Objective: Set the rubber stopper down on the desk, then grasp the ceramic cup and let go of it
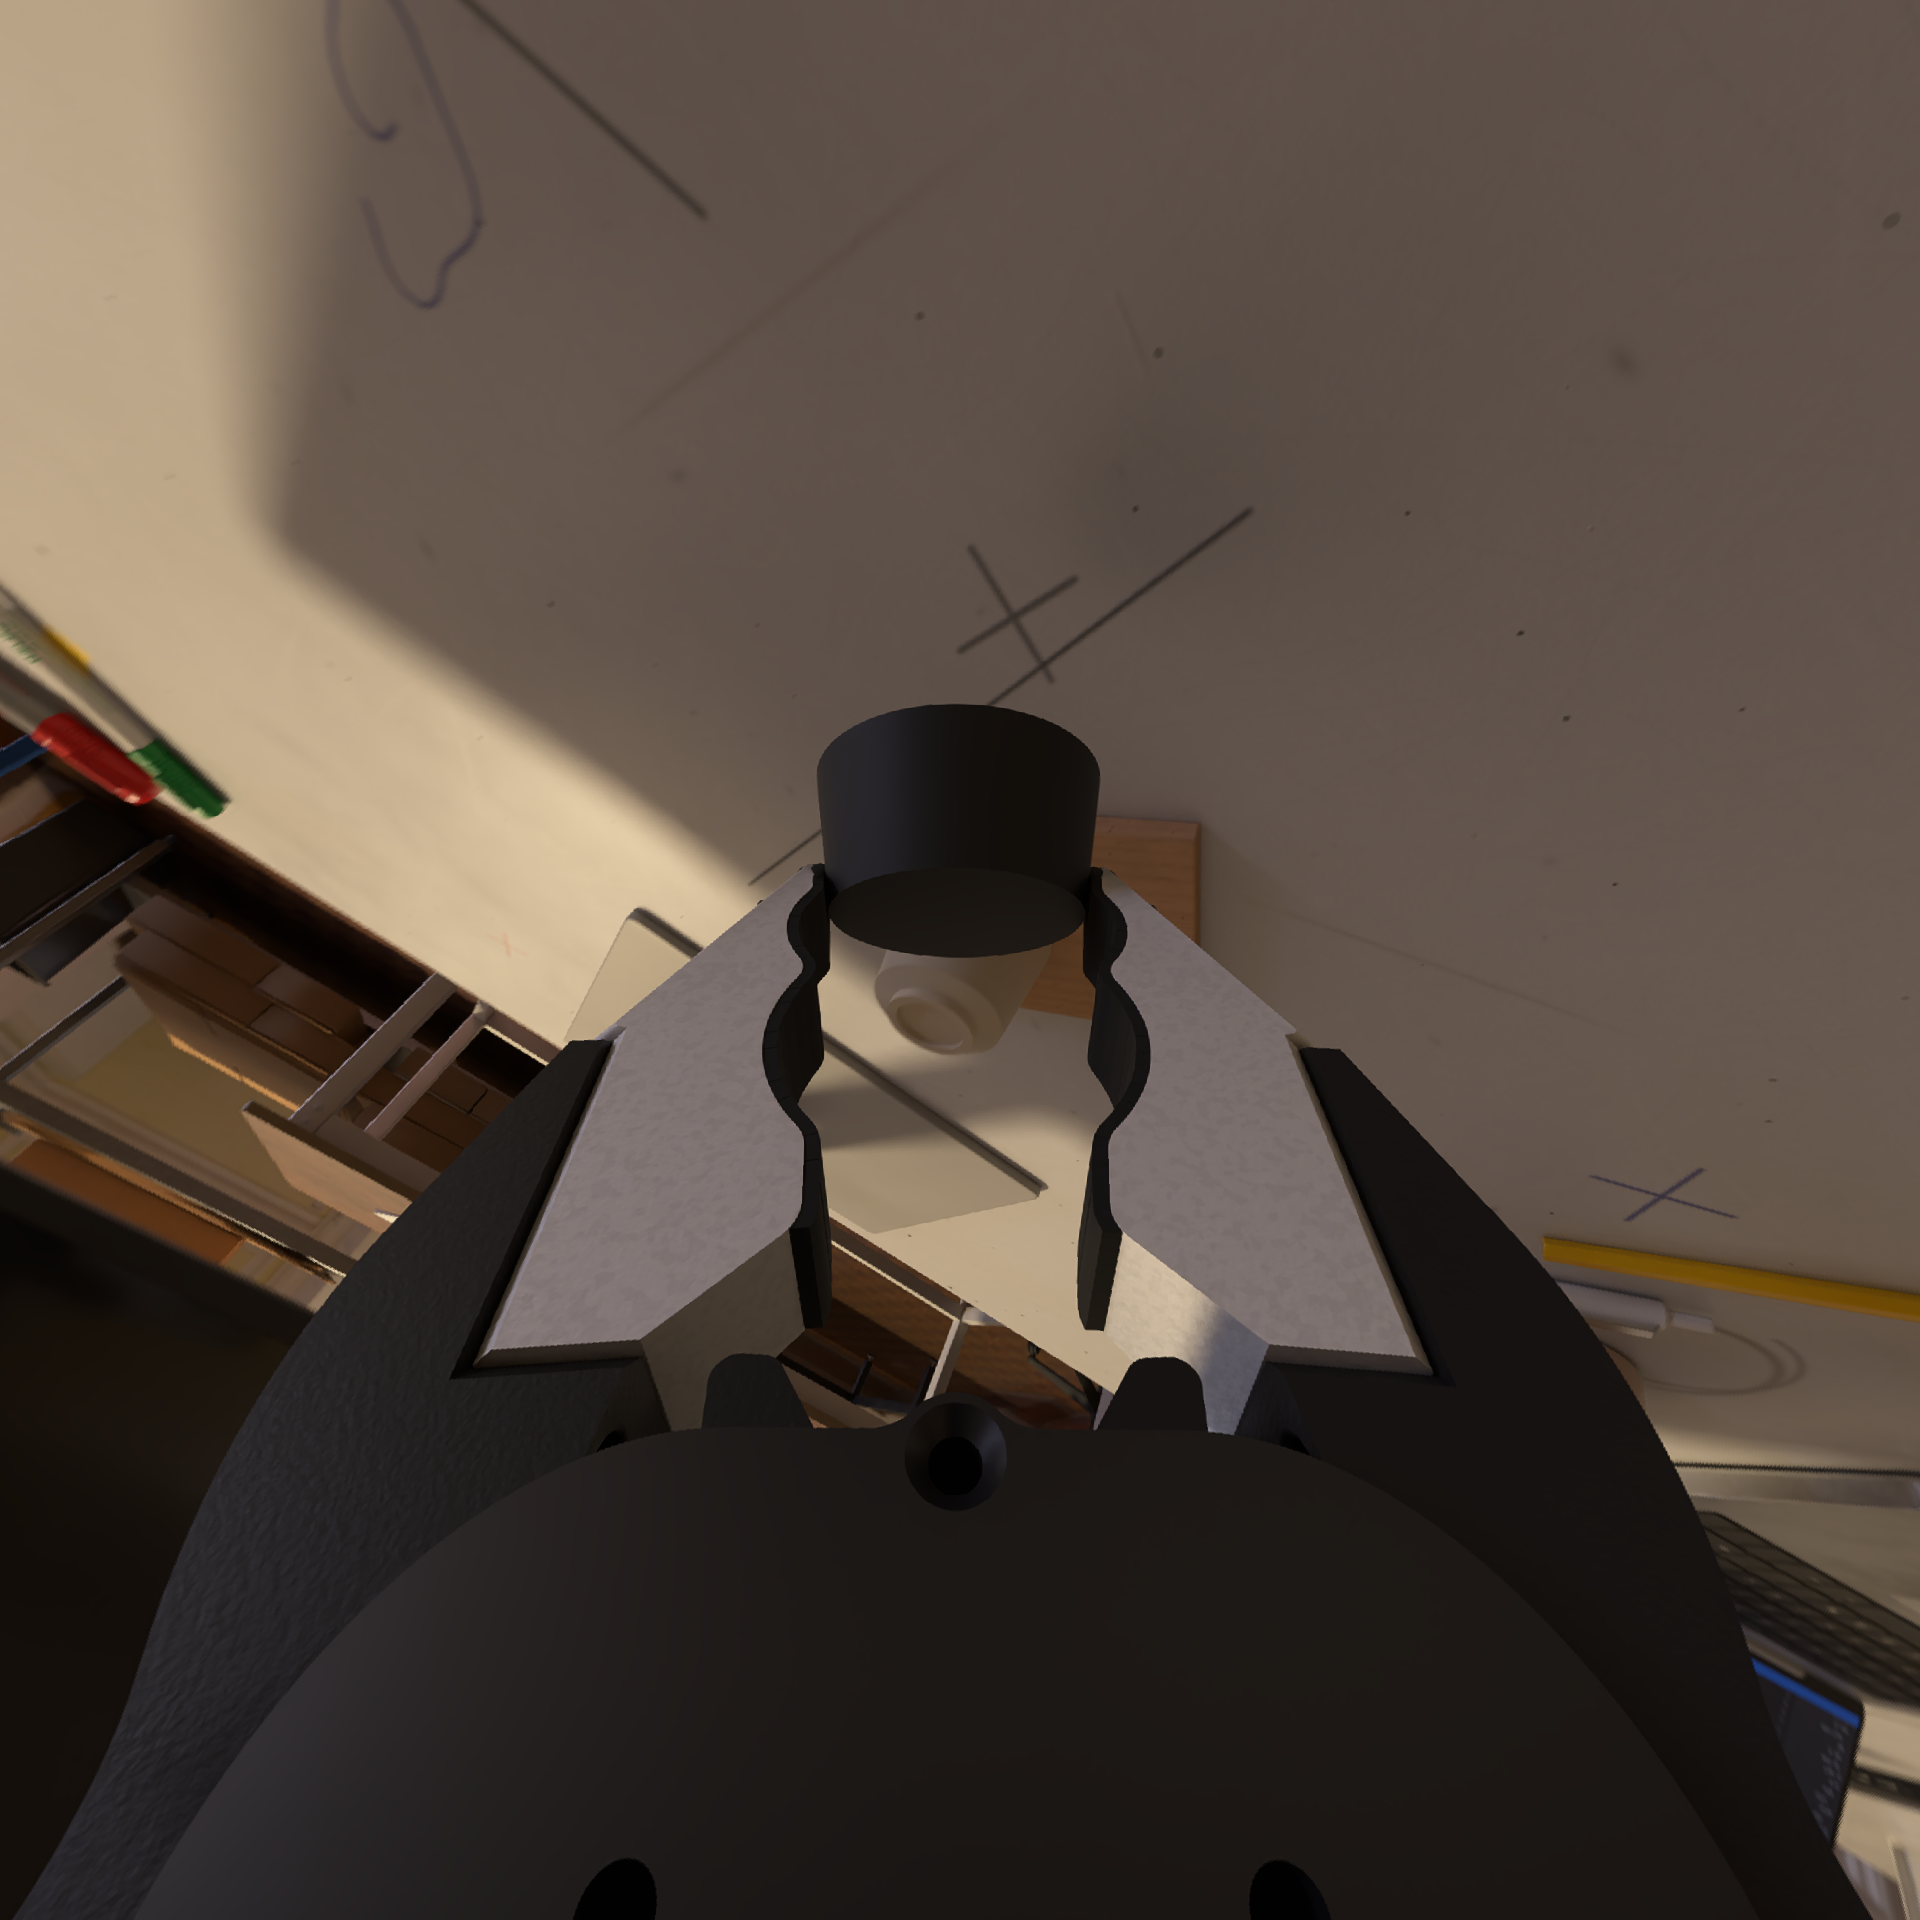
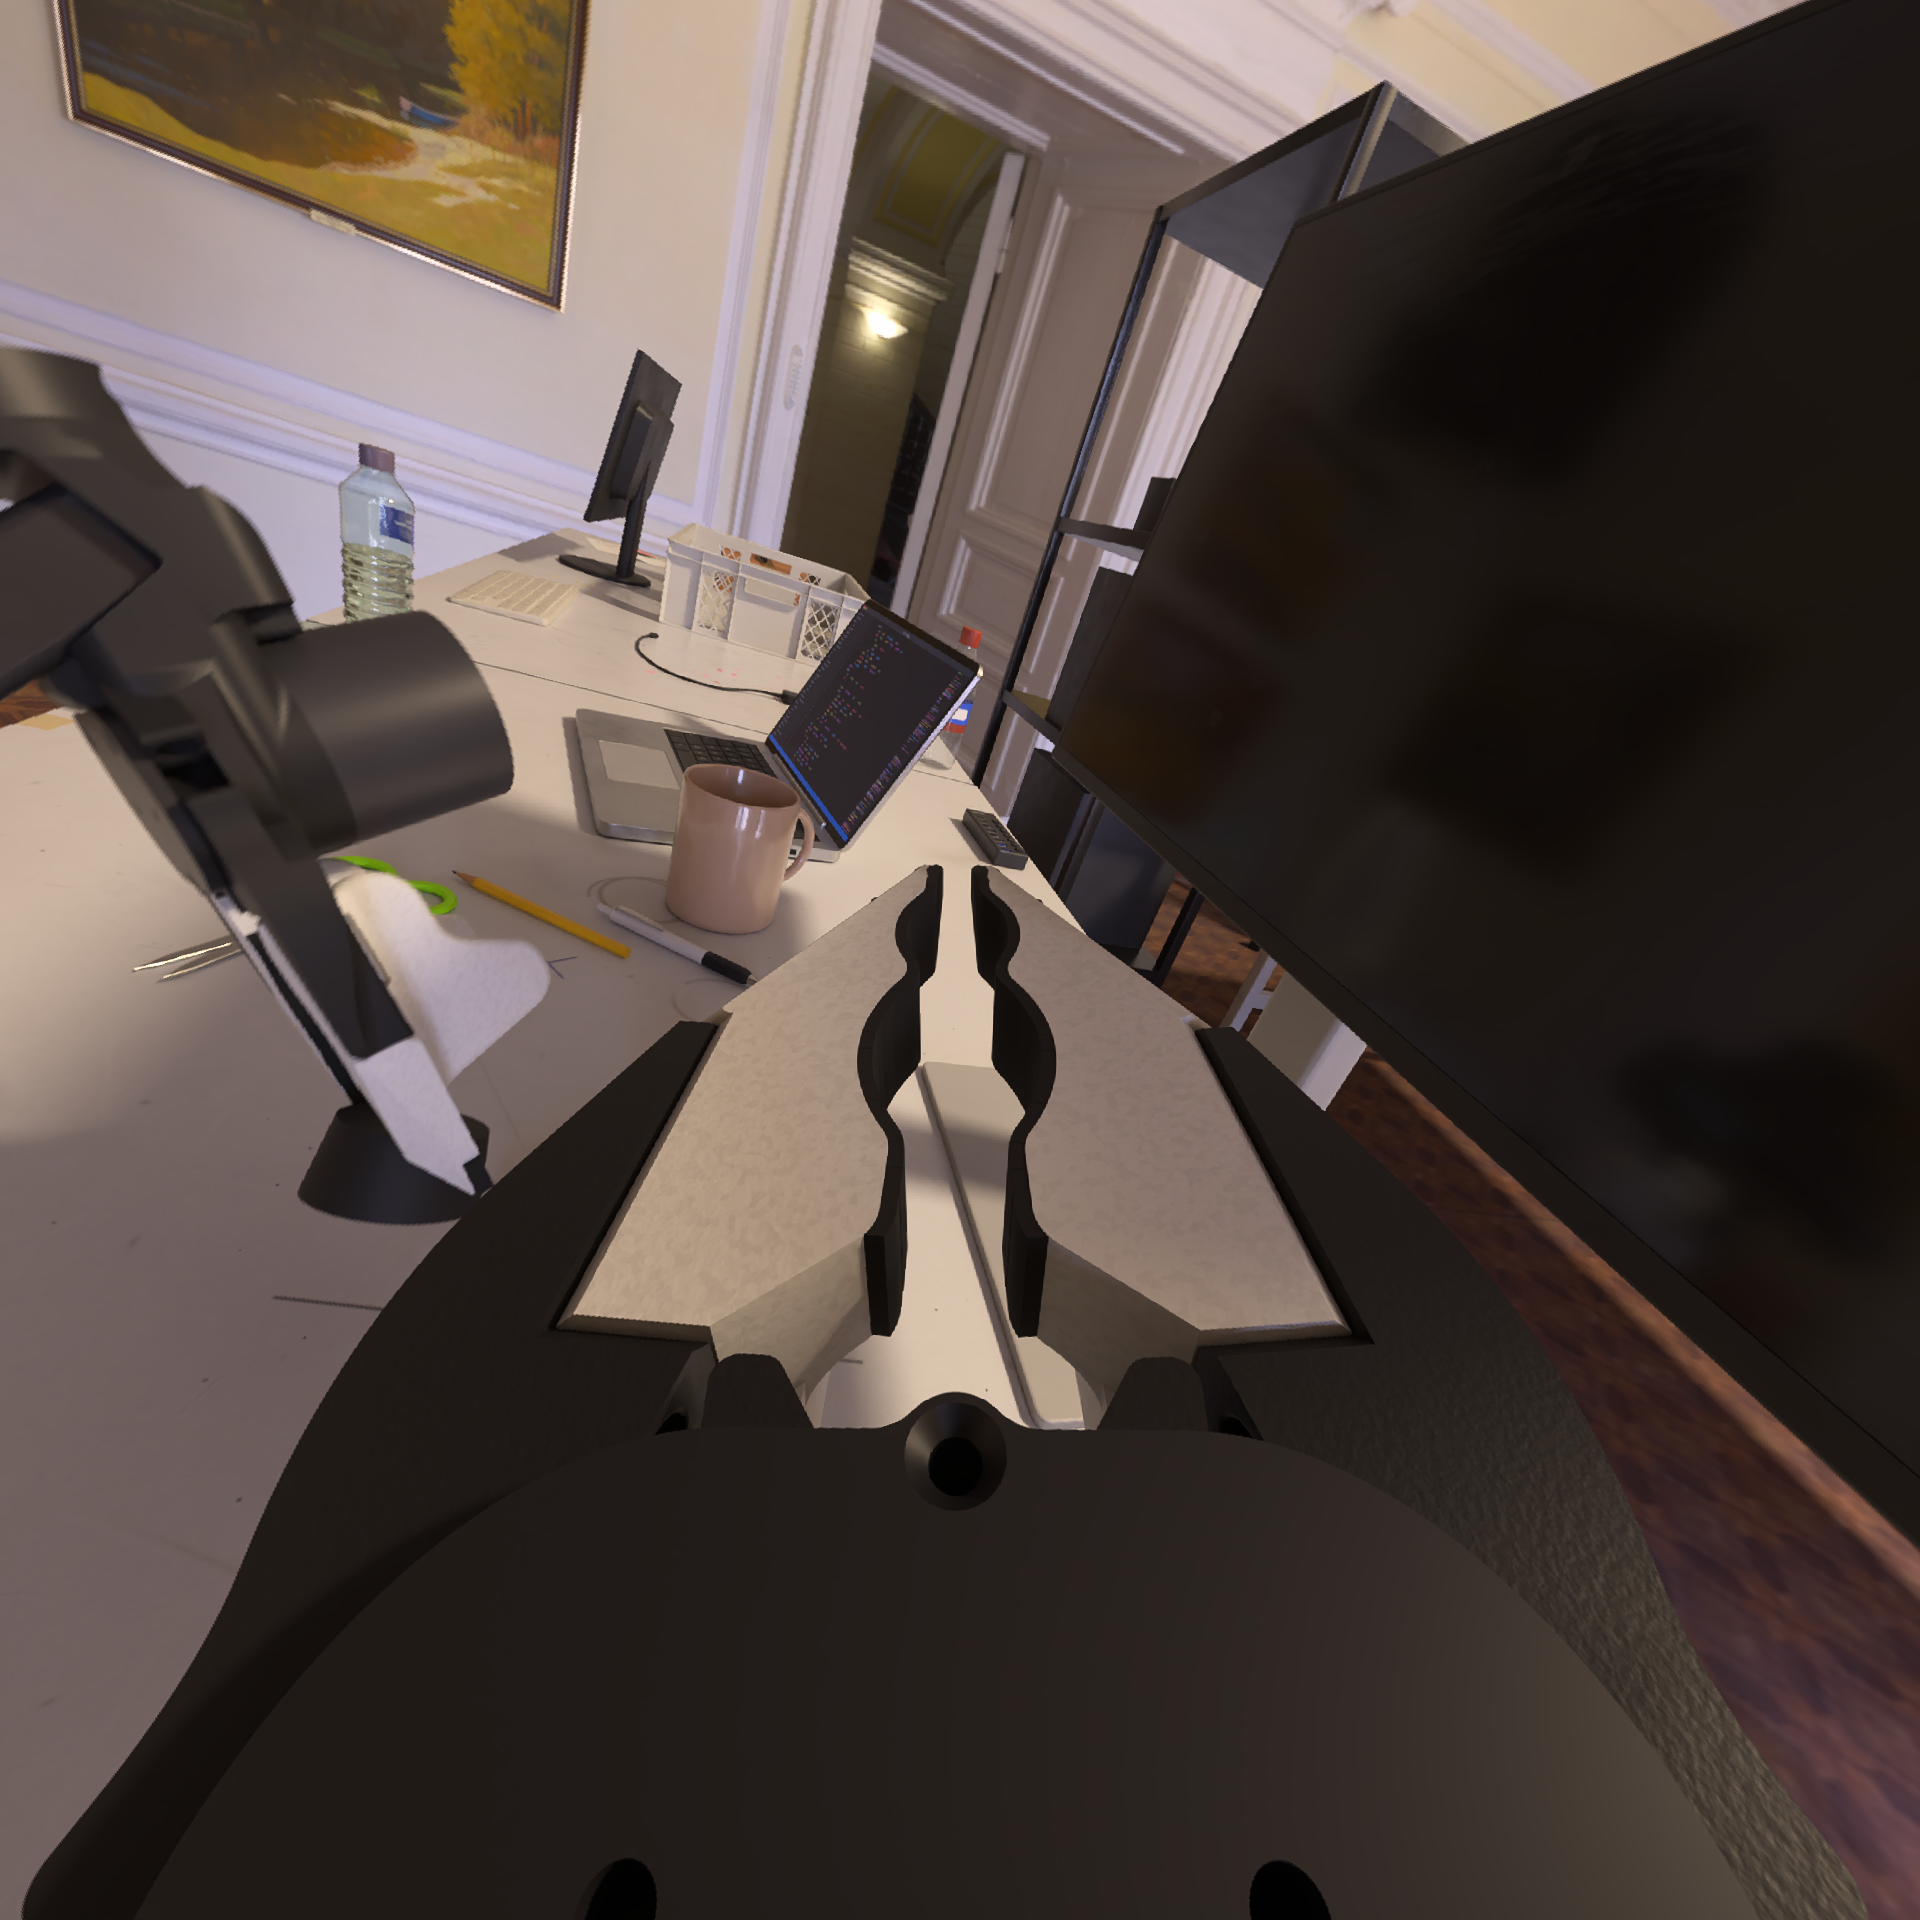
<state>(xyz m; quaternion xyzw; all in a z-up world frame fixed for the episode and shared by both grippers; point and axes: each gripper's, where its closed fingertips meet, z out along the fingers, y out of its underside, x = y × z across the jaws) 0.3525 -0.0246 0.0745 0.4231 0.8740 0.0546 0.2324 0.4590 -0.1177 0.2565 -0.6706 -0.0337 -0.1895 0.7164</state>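
Between your left tongs (image 1: pixel 956 883) sits the rubber stopper (image 1: pixel 958 831), pinched at the tips, wide face toward the counter (image 1: pixel 1351 416). From the right wrist view I'd say it is touching or just above the surface, so release looks like the next step. Your right tongs (image 2: pixel 956 883) are empty, nearly together, aimed at the ceramic cup (image 2: pixel 732 847) beside the laptop (image 2: pixel 821 727), so they'll need to part first. Only the right view shows stopper-to-counter contact; the left view shows the grip itself.
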